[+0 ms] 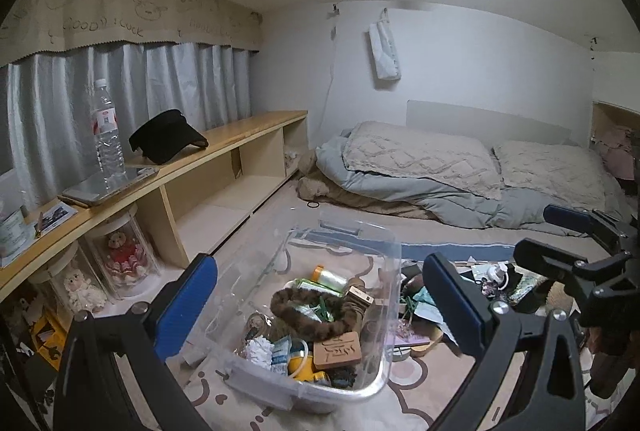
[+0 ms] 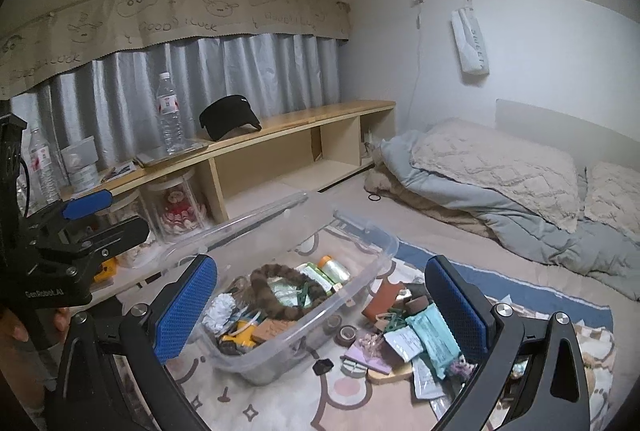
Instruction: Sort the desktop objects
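A clear plastic bin (image 1: 384,371) sits on a patterned mat and holds several small items: a brown furry band (image 1: 312,311), a wooden stamp block (image 1: 338,349), crumpled paper, a yellow item. It also shows in the right wrist view (image 2: 360,279). A loose pile lies right of the bin: teal packets (image 2: 434,331), a white pouch (image 2: 402,341), tape rolls (image 2: 348,333), a brown card (image 2: 384,299). My left gripper (image 1: 320,307) is open and empty above the bin. My right gripper (image 2: 322,307) is open and empty above the bin's right edge and the pile.
A long wooden shelf (image 2: 280,127) runs along the curtain at left, bearing a water bottle (image 2: 170,119), a black visor cap (image 2: 228,121) and a tablet. Doll jars (image 1: 120,255) stand under it. Bedding and pillows (image 2: 500,167) lie at the back right.
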### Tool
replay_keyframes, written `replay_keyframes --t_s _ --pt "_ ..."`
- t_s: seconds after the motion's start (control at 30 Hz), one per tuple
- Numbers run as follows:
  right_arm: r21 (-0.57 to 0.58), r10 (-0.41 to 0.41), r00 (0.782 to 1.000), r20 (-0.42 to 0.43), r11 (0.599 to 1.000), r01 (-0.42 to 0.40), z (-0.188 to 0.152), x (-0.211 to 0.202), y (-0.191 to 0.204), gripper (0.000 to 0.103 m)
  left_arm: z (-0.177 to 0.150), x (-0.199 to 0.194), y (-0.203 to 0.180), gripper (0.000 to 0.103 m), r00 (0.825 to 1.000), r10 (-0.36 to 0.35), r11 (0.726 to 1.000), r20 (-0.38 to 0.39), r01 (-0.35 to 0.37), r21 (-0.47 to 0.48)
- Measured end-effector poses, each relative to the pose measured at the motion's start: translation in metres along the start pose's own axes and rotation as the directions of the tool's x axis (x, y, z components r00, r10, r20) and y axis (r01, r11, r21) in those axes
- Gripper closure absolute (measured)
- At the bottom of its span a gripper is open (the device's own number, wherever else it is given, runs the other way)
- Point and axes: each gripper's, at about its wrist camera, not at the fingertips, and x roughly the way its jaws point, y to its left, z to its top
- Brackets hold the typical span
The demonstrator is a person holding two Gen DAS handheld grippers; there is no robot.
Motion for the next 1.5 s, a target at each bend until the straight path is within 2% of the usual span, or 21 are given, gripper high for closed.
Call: replay_keyframes --t_s 0.17,0.3,0.47,0.63,1.0,1.5 --pt "-0.001 -0.009 1.000 -0.006 1.000 0.009 -0.021 -0.012 0.001 0.000 -0.017 -0.011 -0.007 0.000 1.000 -0.021 1.000 0.006 0.021 0.015" --pt "-0.017 -0.040 0.999 0.005 0.999 0.040 -0.039 -0.018 0.001 0.000 -0.031 -0.016 -0.012 0.000 1.000 -0.006 1.000 0.020 0.006 0.029" --pt "0.003 -0.033 0.999 -0.019 0.999 0.033 -0.056 -0.018 -0.004 0.000 -0.047 -0.021 -0.022 0.000 0.999 -0.010 0.998 0.034 0.008 0.055" --pt "-0.026 -0.046 0.999 -0.019 0.999 0.045 -0.067 -0.021 -0.003 0.000 -0.061 -0.020 -0.026 0.000 1.000 -0.016 0.999 0.013 0.015 0.051" --pt "-0.053 -0.022 1.000 -0.002 0.998 0.022 -0.072 -0.024 0.006 0.000 -0.078 -0.012 -0.034 0.000 0.999 -0.038 0.997 -0.033 0.041 0.071" --pt "-0.060 -0.045 0.999 -0.025 0.997 0.044 -0.077 -0.018 0.004 0.000 -0.080 -0.011 -0.034 0.000 0.999 -0.040 0.996 -0.029 0.042 0.075"
